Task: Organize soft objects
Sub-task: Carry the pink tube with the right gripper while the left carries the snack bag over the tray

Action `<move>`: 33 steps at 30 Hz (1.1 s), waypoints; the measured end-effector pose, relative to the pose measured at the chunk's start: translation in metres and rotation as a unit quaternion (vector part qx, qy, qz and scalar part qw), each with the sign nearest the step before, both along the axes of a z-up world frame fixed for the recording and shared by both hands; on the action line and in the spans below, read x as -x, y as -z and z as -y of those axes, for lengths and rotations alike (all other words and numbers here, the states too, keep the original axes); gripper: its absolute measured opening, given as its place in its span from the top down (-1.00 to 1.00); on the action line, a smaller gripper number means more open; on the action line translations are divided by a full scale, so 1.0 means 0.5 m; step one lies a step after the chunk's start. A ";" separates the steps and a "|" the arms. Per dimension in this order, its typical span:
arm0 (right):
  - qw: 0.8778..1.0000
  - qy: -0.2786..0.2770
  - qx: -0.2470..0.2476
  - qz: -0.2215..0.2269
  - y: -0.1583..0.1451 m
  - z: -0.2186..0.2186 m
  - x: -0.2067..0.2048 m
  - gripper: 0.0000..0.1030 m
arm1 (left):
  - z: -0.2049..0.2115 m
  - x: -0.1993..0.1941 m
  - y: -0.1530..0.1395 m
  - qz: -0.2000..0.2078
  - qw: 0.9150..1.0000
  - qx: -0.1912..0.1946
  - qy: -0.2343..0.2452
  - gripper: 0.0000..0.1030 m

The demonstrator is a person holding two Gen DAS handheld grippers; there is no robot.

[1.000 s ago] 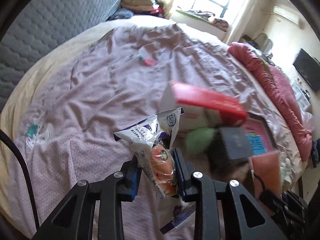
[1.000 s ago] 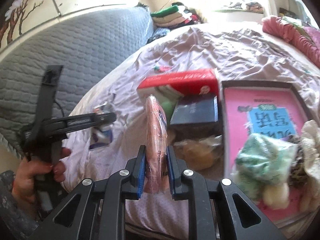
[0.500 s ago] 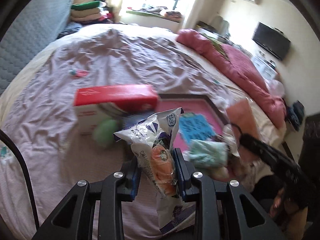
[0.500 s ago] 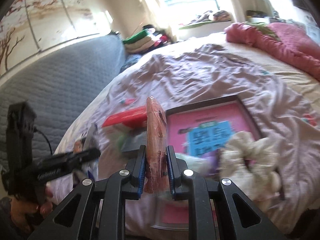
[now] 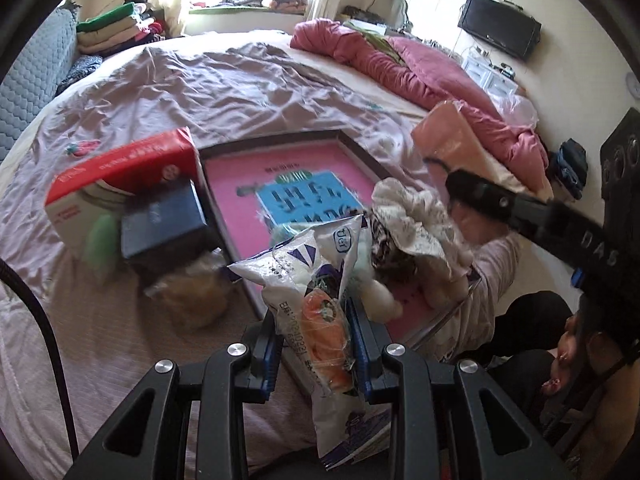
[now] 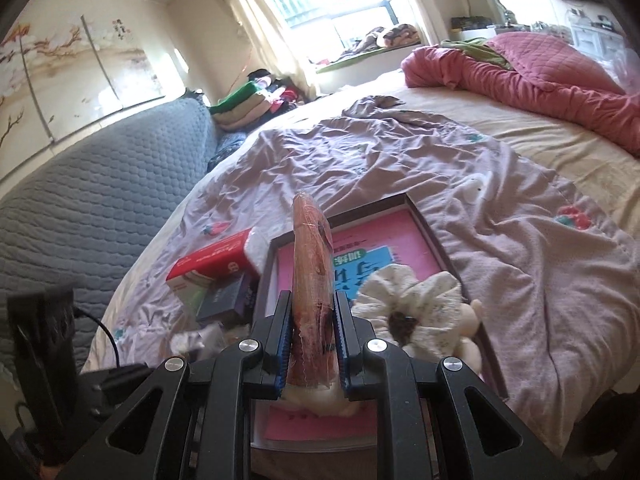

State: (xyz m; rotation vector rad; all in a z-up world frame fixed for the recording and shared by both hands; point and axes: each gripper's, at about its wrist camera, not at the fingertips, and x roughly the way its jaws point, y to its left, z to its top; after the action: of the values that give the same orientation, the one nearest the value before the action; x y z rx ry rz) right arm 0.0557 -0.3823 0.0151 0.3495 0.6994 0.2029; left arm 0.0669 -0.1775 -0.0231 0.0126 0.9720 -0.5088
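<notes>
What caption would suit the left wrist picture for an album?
Left gripper clamps a white snack bag above a bed where soft toys fill a pink tray.

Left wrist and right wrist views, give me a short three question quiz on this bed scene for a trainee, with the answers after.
1. True or false: the left gripper is shut on a white snack bag.
2. What does the right gripper hold? A) a green sponge B) a pinkish-orange packet C) a dark box
3. Name the box that lies left of the pink tray on the bedsheet.

Key
1. True; the bag shows orange contents between the pads.
2. B, the pinkish-orange packet stands upright in the jaws.
3. The red and white box, with a dark blue box against it.
</notes>
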 end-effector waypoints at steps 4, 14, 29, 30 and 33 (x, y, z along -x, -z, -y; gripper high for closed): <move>1.000 0.004 -0.005 -0.010 0.014 0.015 0.001 0.62 | 0.022 -0.003 0.013 0.008 1.000 -0.015 -0.003 0.40; 1.000 0.017 -0.001 -0.025 0.039 0.037 -0.003 0.62 | 0.050 -0.025 0.052 -0.003 0.999 -0.036 -0.001 0.40; 0.998 0.039 0.015 -0.048 0.079 0.055 -0.026 0.62 | 0.069 -0.047 0.072 -0.002 1.000 -0.030 -0.005 0.40; 0.998 0.039 0.015 -0.050 0.083 0.055 -0.029 0.62 | 0.069 -0.046 0.072 -0.003 1.000 -0.027 -0.005 0.40; 0.998 0.037 0.021 -0.054 0.092 0.050 -0.036 0.62 | 0.070 -0.049 0.076 -0.002 1.000 -0.025 -0.005 0.40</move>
State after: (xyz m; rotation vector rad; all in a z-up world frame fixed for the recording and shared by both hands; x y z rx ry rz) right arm 0.0739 -0.4075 -0.0308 0.3469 0.7949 0.0982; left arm 0.0913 -0.2123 -0.0613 0.0511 0.9884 -0.4745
